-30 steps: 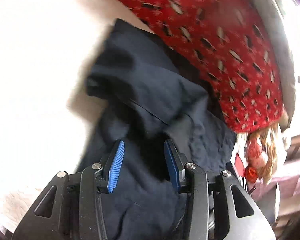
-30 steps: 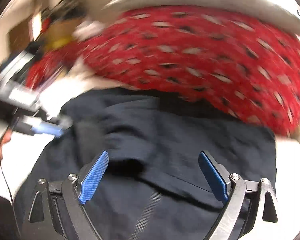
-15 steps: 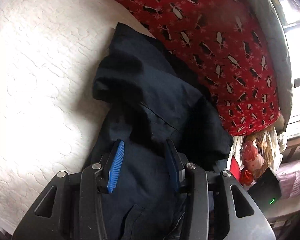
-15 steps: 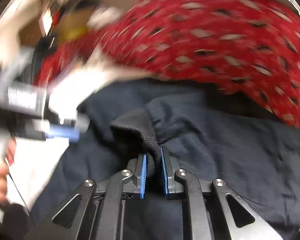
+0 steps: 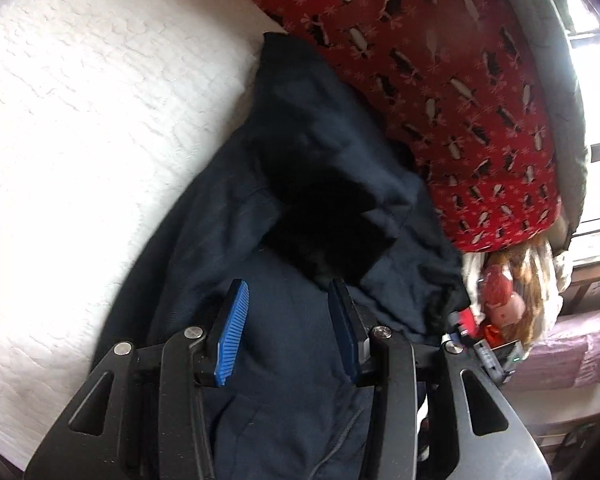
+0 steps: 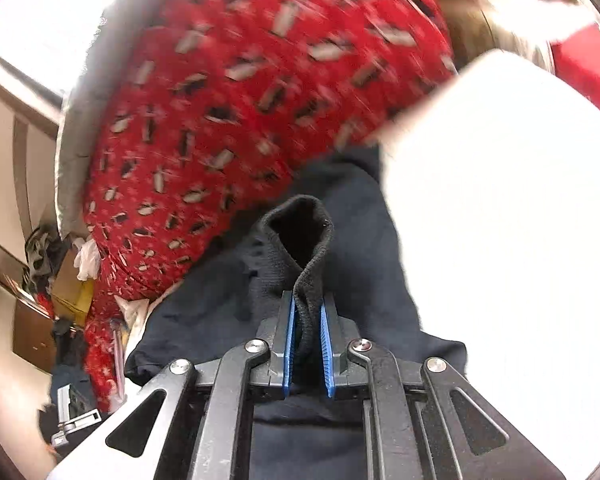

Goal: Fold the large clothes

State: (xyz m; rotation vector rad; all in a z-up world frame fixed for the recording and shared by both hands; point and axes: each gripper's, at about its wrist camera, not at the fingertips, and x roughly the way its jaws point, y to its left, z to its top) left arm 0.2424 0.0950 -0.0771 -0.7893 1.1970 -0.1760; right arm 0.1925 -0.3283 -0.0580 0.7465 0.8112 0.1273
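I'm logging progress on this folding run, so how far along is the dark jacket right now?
Early. Done: the navy jacket lies on the white bedspread, and the right gripper is shut on its ribbed cuff. In hand: that sleeve is lifted. The left gripper hangs open over the cloth, gripping nothing. Left: the jacket is rumpled and bunched against the red penguin blanket; no neat fold shows.

The dark navy garment (image 5: 300,208) lies rumpled on a white quilted surface, running from the 12 o'clock area of the left wrist view down to 6 o'clock, its upper part folded over into deep black creases. A zipper line shows near 6 o'clock. In the right wrist view its ribbed cuff (image 6: 306,248) stands upright at centre, pinched into a loop.
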